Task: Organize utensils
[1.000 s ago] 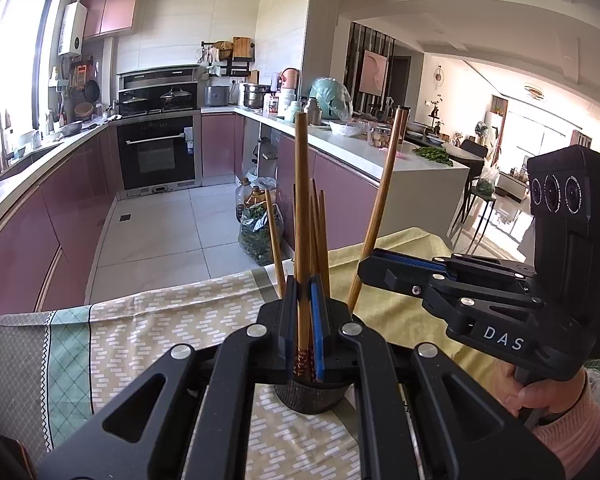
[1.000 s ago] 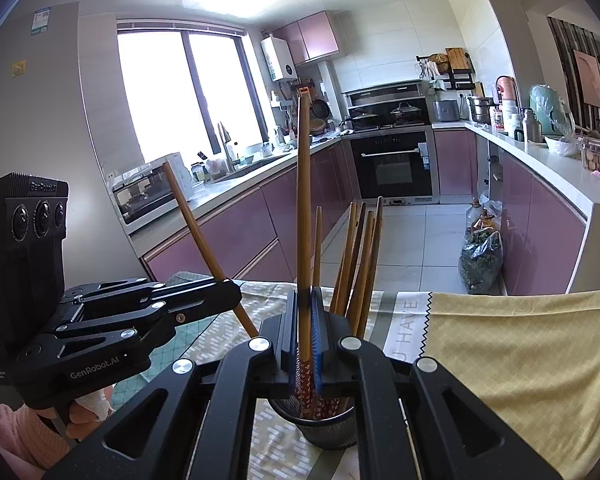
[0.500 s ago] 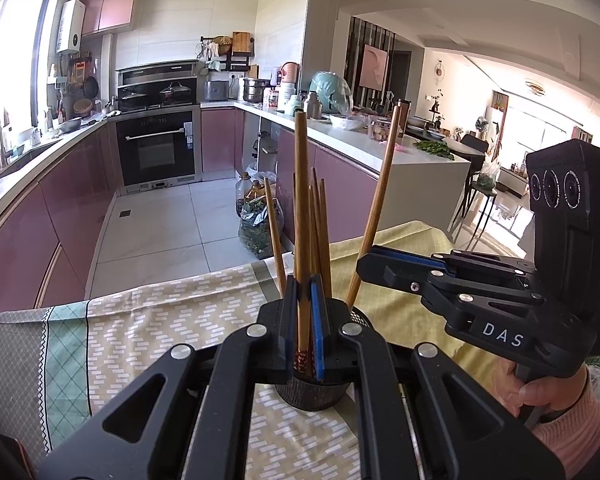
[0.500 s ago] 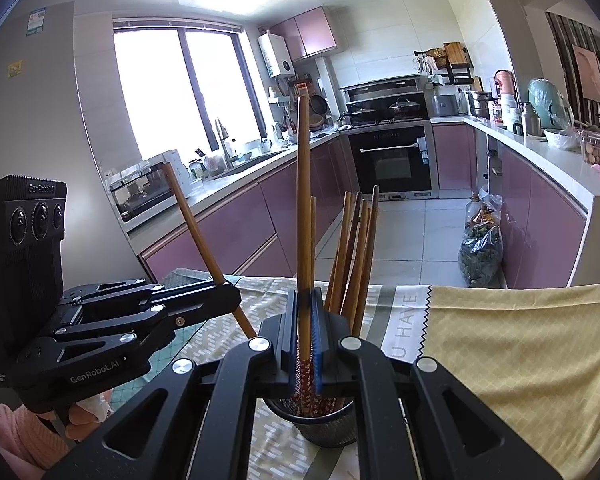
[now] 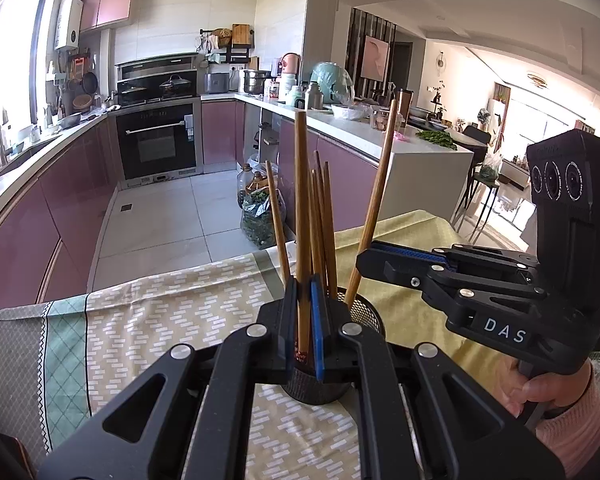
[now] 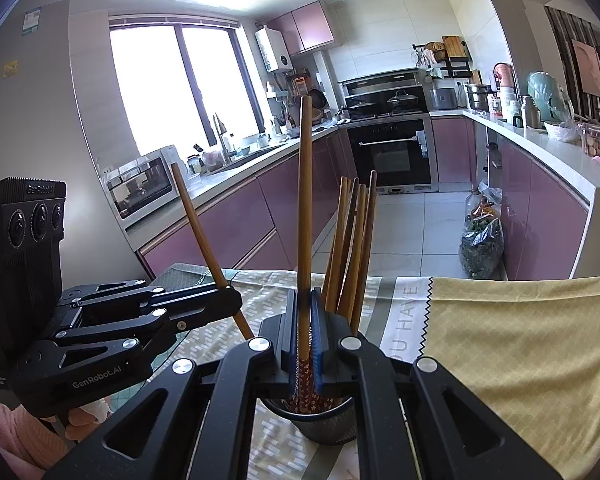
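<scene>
Grippers first, since they fill the bottom of both views: the left gripper (image 5: 303, 320) has its blue pads clamped on one chopstick (image 5: 301, 216), standing pretty much upright, and the right gripper (image 6: 305, 332) is pinching its own stick (image 6: 304, 216) the same way. So each one is closed on a single stick, no gap to speak of. From the left view you can see the right gripper coming in from the side with its stick leaning outward, and a hand (image 5: 540, 390) in a pink sleeve on its handle; the right view shows the mirror of that, left unit at the left edge with its stick tilted away. Both held sticks have their lower ends down at the mouth of the cup (image 6: 324, 420) – a dark mesh holder sitting just past the fingers, right between the two grippers. A bunch of sticks (image 6: 354, 248) already stands in the cup, fanned a bit and leaning toward the far rim. Can't tell whether the held tips touch the bottom of the cup – the jaws hide that. Cup sits on a patterned cloth (image 5: 172, 312) with a yellow cloth (image 6: 520, 340) next to it. Further back is the kitchen: tiled floor, purple cabinets, a bag of greens (image 6: 482, 246) on the floor by the counter, and the oven (image 5: 160, 140) at the far wall.
</scene>
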Demonstrator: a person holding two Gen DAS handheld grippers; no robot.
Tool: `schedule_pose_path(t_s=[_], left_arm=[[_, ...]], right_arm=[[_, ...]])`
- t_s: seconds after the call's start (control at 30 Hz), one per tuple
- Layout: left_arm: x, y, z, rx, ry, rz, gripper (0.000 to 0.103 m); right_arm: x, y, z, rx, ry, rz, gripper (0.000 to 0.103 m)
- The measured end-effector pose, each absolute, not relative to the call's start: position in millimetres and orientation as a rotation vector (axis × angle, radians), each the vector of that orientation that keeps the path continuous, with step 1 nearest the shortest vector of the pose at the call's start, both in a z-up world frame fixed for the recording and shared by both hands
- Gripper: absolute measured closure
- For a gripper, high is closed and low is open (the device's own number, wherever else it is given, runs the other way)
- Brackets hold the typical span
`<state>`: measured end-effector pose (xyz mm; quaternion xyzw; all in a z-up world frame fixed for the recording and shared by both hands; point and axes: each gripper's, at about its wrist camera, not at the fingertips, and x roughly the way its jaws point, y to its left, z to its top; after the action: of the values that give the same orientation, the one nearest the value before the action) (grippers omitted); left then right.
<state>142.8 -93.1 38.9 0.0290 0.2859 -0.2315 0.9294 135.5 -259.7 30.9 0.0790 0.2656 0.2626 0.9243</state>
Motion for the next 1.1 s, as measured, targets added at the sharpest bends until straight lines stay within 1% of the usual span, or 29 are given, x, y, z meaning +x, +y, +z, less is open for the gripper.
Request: schedule_pose_path(t_s=[0.9,0.97,1.03,1.1], left_arm=[[169.6,-104.2,9.2,0.074,0.659,-0.472,0.095],[171.0,-103.6,7.4,0.072,0.660,-0.470,0.095],[168.5,-100.5,4.6,0.073,0.653,-0.468,0.095],[166.3,-99.3,2.4,0.071,0.648,-0.464,0.092]], right_arm=[[151.0,-252.1,7.3,0.176,0.627,0.530,0.097],[151.5,-252.8,6.8,0.179,0.629,0.524,0.095],[152.0,-253.4,6.5,0.179,0.628,0.520,0.094],[150.7,-254.8,5.5,0.179,0.630,0.517,0.092]])
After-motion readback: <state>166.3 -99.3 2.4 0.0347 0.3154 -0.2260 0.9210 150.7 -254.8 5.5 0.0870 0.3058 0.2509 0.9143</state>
